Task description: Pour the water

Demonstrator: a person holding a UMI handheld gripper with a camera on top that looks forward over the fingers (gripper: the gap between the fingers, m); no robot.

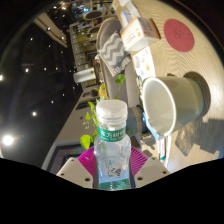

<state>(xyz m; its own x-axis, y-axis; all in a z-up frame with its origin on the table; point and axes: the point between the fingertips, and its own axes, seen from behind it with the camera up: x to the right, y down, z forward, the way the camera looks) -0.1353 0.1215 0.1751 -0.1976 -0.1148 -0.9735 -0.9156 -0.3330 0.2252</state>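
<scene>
You have the water bottle [112,140] held between the two fingers of your gripper [113,165]: the pink pads [87,160] sit against its lower sides, one at each flank, and the fingers are closed down to the width of the bottle, with no gap visible at either side. The bottle is clear plastic with a white cap [109,107] still screwed on top and a green label band around its shoulder. It stands roughly upright, and its base is hidden low between the fingers, so you cannot tell whether it rests on the surface or hangs in the grip.

Just to the right of the bottle, and a little beyond it, a white cup [170,103] lies tipped on its side with its open mouth turned toward the bottle; cup and bottle stand near each other but do not touch. Behind the bottle, a pale table [85,128] runs away from you, and farther along it stands a carton with a grey zigzag pattern [110,45]. A small patch of yellow-green [119,78] shows between the carton and the bottle; what it is you cannot tell. Beyond the cup, up and to the right, a round red disc [180,33] sits on a light surface
</scene>
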